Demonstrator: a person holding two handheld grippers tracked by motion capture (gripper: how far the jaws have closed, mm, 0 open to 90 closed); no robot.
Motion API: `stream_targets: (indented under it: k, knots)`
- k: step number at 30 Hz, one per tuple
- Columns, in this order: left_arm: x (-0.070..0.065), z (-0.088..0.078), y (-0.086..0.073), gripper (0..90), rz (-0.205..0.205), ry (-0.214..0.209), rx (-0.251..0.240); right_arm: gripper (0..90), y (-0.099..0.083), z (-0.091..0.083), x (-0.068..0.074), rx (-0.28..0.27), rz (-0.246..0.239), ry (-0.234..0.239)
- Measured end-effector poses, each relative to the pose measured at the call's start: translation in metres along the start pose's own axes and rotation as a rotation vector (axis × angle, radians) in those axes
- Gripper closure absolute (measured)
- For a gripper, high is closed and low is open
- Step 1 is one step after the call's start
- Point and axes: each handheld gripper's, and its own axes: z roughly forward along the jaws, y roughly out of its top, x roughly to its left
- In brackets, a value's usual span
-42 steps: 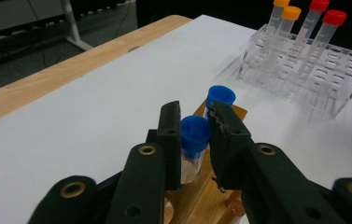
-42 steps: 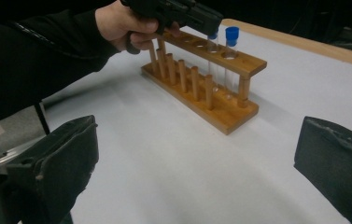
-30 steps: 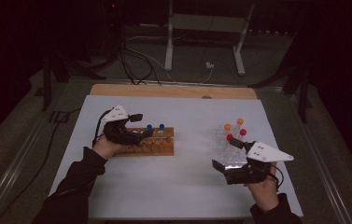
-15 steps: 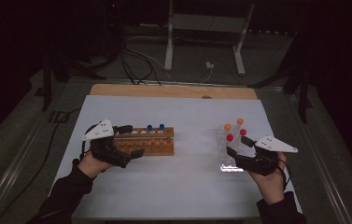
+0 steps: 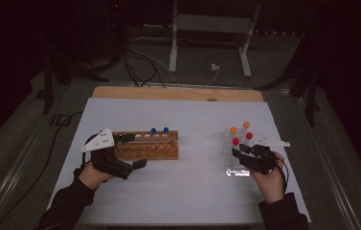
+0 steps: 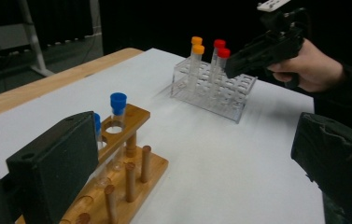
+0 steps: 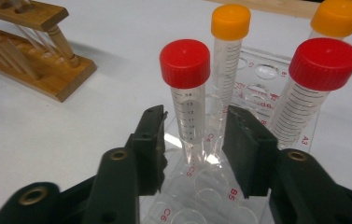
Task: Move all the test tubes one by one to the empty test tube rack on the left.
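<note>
The right gripper (image 7: 193,135) is working at the clear plastic rack (image 5: 238,171), which is standing near the right edge of the white tabletop (image 5: 197,182). Its jaws have just been closing, and a red-capped tube (image 7: 186,88) is standing between them in the right gripper view. A small gap is showing on each side of the tube, so the pads are not pressing on it yet and the gripper is grasping nothing. This tube is sitting upright in the rack. A second red-capped tube (image 7: 311,84) is leaning slightly just beside it, and two orange-capped tubes (image 7: 228,51) are standing behind them, on the side of the rack toward the far edge.

The left gripper (image 5: 126,152) is resting at the left end of the wooden rack (image 5: 159,149), which is lying in the left half of the tabletop. Its jaws are standing wide apart and released, one beside the far side of the rack and one beside the near side, and they are not clamping it. Two blue-capped tubes (image 5: 160,131) are standing upright in holes near the right end of this wooden rack. In the left gripper view one blue-capped tube (image 6: 117,112) is rising just beside the left jaw. The two racks are standing well apart from each other.
</note>
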Motion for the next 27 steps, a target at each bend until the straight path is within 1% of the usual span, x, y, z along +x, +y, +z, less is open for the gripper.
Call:
stream_targets:
  k: [2, 3, 5, 6, 7, 9, 10, 12, 16, 22, 27]
  knots:
    - [0.001, 0.000, 0.000, 1.7, -0.004, -0.005, -0.001, 63.5, 0.001, 0.002, 0.000, 0.007, -0.002, -0.007]
    - [0.001, 0.000, 0.000, 1.7, -0.001, 0.002, -0.002, 64.6, 0.002, 0.004, 0.000, 0.009, -0.004, -0.008]
    - [0.001, 0.000, 0.000, 1.7, -0.002, 0.000, -0.004, 66.8, 0.002, 0.006, 0.001, 0.014, -0.007, 0.001]
    - [0.001, 0.000, 0.000, 1.7, -0.002, 0.004, -0.003, 68.1, 0.002, 0.007, 0.002, 0.020, -0.014, -0.004]
    - [0.001, 0.000, 0.000, 1.7, -0.007, -0.002, -0.005, 68.5, 0.003, 0.009, 0.002, 0.026, -0.014, -0.006]
    - [0.001, 0.000, -0.001, 1.7, -0.007, 0.002, 0.001, 72.1, 0.003, 0.010, 0.004, 0.027, -0.023, -0.009]
    - [0.002, 0.000, -0.001, 1.7, -0.010, -0.004, 0.001, 72.6, 0.003, 0.011, 0.004, 0.029, -0.030, -0.019]
    - [0.002, 0.001, -0.001, 1.7, -0.012, -0.003, 0.001, 73.8, 0.004, 0.011, 0.005, 0.030, -0.044, -0.031]
    - [0.002, 0.001, -0.001, 1.7, -0.016, -0.011, -0.001, 74.7, 0.005, 0.010, 0.006, 0.036, -0.048, -0.038]
    - [0.003, 0.001, -0.002, 1.7, -0.017, -0.007, 0.005, 74.8, 0.009, 0.003, 0.005, 0.008, -0.033, -0.026]
    - [0.003, 0.000, -0.001, 1.7, -0.018, -0.011, 0.001, 74.9, 0.015, -0.006, 0.007, -0.016, -0.052, -0.034]
